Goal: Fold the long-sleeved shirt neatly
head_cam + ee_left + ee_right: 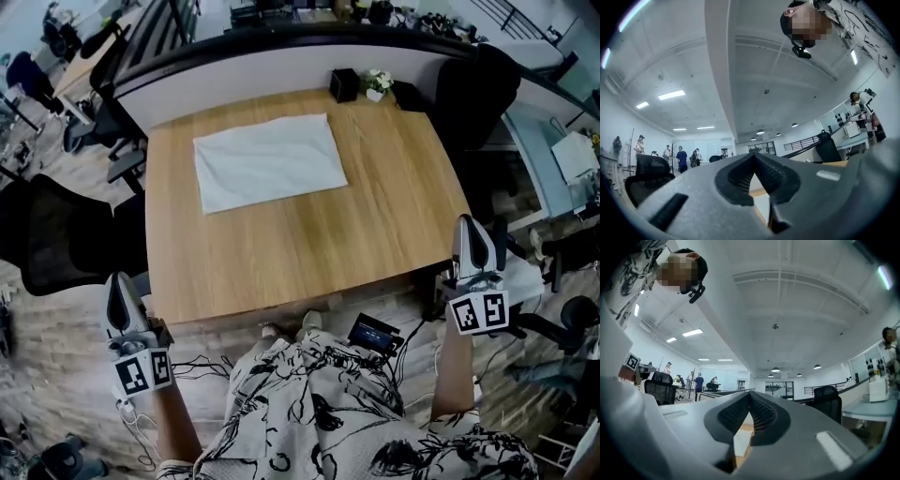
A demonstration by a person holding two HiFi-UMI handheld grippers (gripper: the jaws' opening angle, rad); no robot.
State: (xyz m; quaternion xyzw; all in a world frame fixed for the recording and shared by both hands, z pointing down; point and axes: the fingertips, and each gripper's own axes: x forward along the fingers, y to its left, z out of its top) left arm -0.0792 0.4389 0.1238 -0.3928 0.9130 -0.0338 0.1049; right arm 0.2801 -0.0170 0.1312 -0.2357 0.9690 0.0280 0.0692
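1. One long-sleeved shirt [269, 161] lies on the far left part of the one wooden table [309, 244], folded into a flat white rectangle, with its long sides running left to right and slightly askew
2. There are two grippers, both off the table at its near side and well apart from the shirt: the left gripper [120, 286] past the near left corner, the right gripper [472, 239] past the near right corner
3. In the left gripper view the left gripper [753, 157] has its ribbed jaws tip to tip with nothing between them; in the right gripper view the right gripper [750, 397] is likewise closed and empty
4. At the table's far edge stand one black box [344, 84] and, just to its right, one small potted plant [376, 82] with white flowers
5. Several black office chairs surround the table; one black chair [56, 234] sits at its left side
6. The shirt's sleeves and collar cannot be made out in the fold
7. Both hands are hidden behind the marker cubes; only the forearms show
8. Both gripper views show mostly ceiling, with only a sliver of tabletop below the jaws
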